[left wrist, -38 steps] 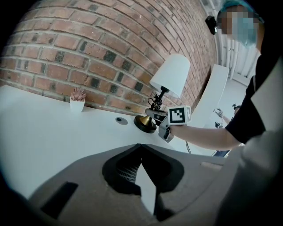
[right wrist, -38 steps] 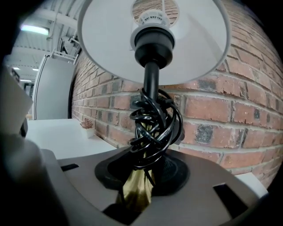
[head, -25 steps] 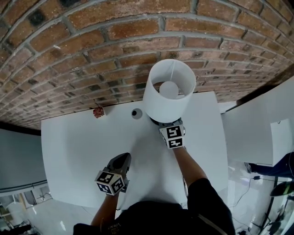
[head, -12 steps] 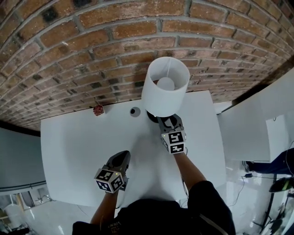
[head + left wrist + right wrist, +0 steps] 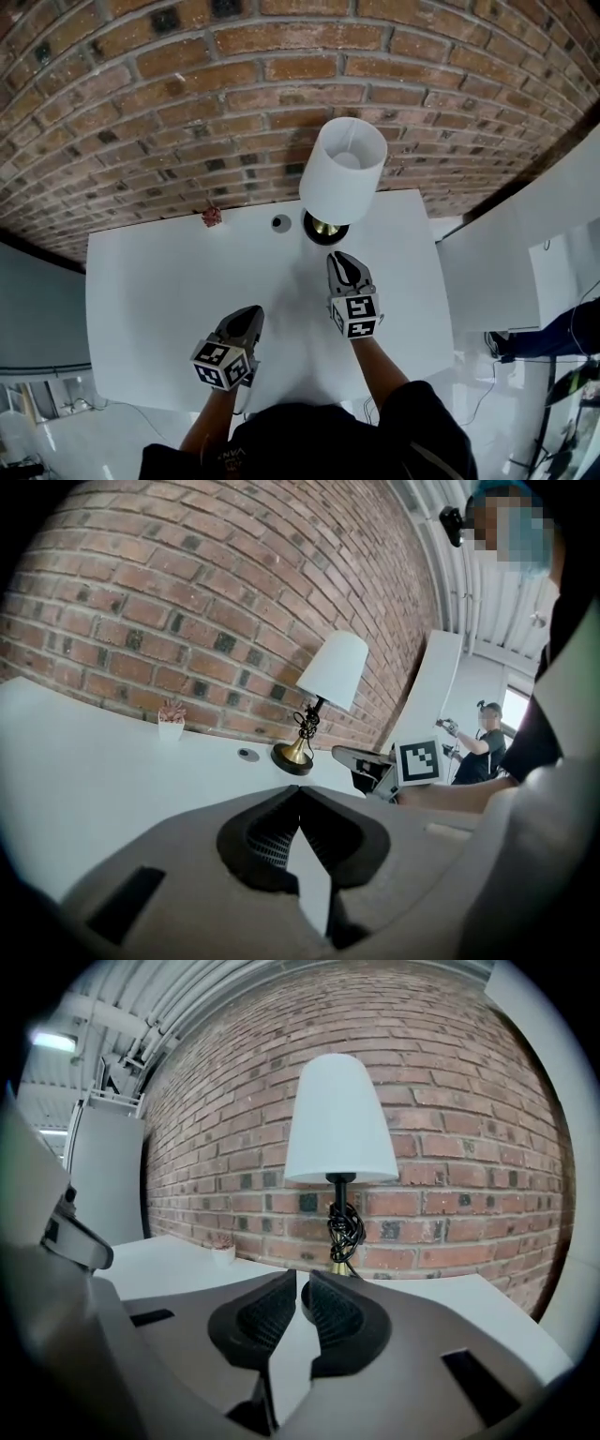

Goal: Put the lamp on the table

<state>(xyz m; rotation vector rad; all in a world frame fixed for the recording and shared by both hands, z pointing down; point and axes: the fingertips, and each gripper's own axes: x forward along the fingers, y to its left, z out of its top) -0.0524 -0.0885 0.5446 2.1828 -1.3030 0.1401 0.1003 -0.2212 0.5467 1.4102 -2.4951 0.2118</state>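
A lamp with a white shade (image 5: 342, 169) and a brass base (image 5: 325, 228) stands upright on the white table (image 5: 159, 300), close to the brick wall. A black cord is bundled on its stem (image 5: 343, 1225). My right gripper (image 5: 342, 261) hovers a short way in front of the base and does not touch it. Its jaws are closing, with a narrow gap and nothing between them (image 5: 302, 1283). My left gripper (image 5: 251, 317) is shut and empty over the table's front middle, well away from the lamp (image 5: 330, 672).
A small potted plant (image 5: 212, 217) and a round grommet (image 5: 280, 223) sit at the table's back edge, left of the lamp. The brick wall runs right behind them. A white cabinet (image 5: 525, 244) stands to the right. Another person (image 5: 483, 747) stands far off.
The right gripper has let go of the lamp's base and drawn back toward me, and its jaws have narrowed. The lamp stays upright by the wall. The left gripper barely moved.
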